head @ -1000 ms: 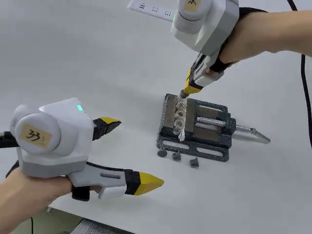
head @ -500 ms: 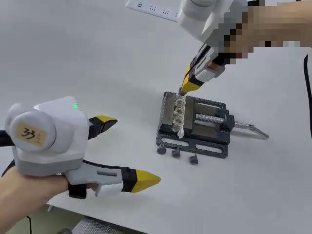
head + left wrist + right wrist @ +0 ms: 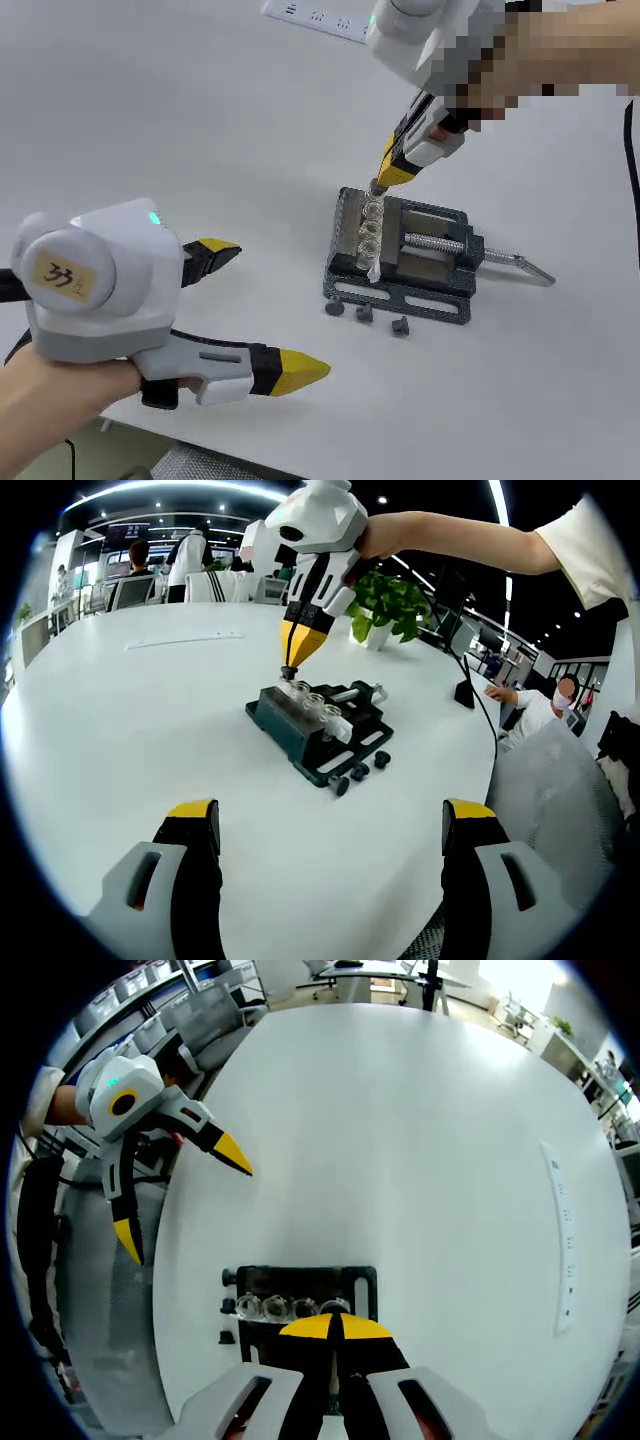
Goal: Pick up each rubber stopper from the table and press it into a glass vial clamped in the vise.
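Note:
A black vise (image 3: 425,272) holds a row of glass vials (image 3: 368,230) upright. My right gripper (image 3: 384,180) comes down from above, shut on a dark rubber stopper (image 3: 378,187) at the mouth of the farthest vial. In the right gripper view its yellow tips (image 3: 335,1326) meet over the vials (image 3: 276,1307). Three loose stoppers (image 3: 364,314) lie on the table in front of the vise. My left gripper (image 3: 270,310) hovers open and holding nothing at the lower left, well apart from the vise (image 3: 315,722); its jaws stand wide in the left gripper view (image 3: 328,812).
A white power strip (image 3: 312,14) lies at the table's far edge, and a black cable (image 3: 627,150) runs down the right side. The vise handle (image 3: 520,265) sticks out to the right. The table's near edge (image 3: 300,455) passes just under my left gripper.
Almost nothing has moved. My right gripper stays at the farthest vial with the stopper, its body raised slightly. The left gripper holds its place.

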The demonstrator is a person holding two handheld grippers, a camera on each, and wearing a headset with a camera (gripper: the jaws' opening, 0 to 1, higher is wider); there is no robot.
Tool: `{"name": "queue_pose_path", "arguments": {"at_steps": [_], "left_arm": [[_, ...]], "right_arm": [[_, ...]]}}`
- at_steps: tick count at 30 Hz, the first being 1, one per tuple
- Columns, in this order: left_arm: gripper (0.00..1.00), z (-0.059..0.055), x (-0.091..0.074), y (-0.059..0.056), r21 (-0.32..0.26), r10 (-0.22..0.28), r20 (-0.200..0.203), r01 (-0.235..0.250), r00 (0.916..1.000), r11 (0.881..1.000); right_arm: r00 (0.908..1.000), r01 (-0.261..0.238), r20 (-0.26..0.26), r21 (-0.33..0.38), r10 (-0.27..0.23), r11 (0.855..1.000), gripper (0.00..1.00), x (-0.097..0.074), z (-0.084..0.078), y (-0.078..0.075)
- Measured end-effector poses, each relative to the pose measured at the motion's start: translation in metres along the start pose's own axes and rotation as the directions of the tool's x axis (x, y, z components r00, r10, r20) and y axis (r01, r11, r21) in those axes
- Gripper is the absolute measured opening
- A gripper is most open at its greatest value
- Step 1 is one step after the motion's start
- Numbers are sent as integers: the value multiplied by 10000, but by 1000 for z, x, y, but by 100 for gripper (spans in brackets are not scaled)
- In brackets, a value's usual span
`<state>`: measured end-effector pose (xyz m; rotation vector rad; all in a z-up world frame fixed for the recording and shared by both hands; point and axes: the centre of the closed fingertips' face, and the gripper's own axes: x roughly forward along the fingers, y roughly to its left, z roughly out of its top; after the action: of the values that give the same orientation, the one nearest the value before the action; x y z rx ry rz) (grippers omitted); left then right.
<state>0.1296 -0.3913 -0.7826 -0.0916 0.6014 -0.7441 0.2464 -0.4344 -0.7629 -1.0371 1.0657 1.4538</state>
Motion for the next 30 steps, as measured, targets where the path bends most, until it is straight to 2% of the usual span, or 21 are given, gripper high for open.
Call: {"name": "queue_pose_path", "arguments": {"at_steps": [9, 24, 26, 28, 30], "left_arm": [[91, 2, 1, 0, 19, -40, 12, 39, 10000, 10000], [91, -2, 2, -2, -9, -94, -60, 94, 9999, 10000], [91, -1, 1, -1, -58, -76, -17, 75, 10000, 10000], [91, -2, 2, -1, -44, -72, -33, 72, 10000, 10000], [91, -2, 2, -2, -85, -77, -6, 77, 10000, 9999]], "right_arm": [[9999, -101, -2, 17, 101, 9999, 0, 3, 3, -12], [9998, -112, -154, 132, 114, 9998, 0, 3, 1, -3], [9996, -71, -258, -125, 68, 9999, 0, 4, 2, -3], [9995, 98, -311, 35, -96, 9999, 0, 5, 2, -3], [9989, 251, -396, -454, -269, 9987, 0, 4, 2, -2]]}}
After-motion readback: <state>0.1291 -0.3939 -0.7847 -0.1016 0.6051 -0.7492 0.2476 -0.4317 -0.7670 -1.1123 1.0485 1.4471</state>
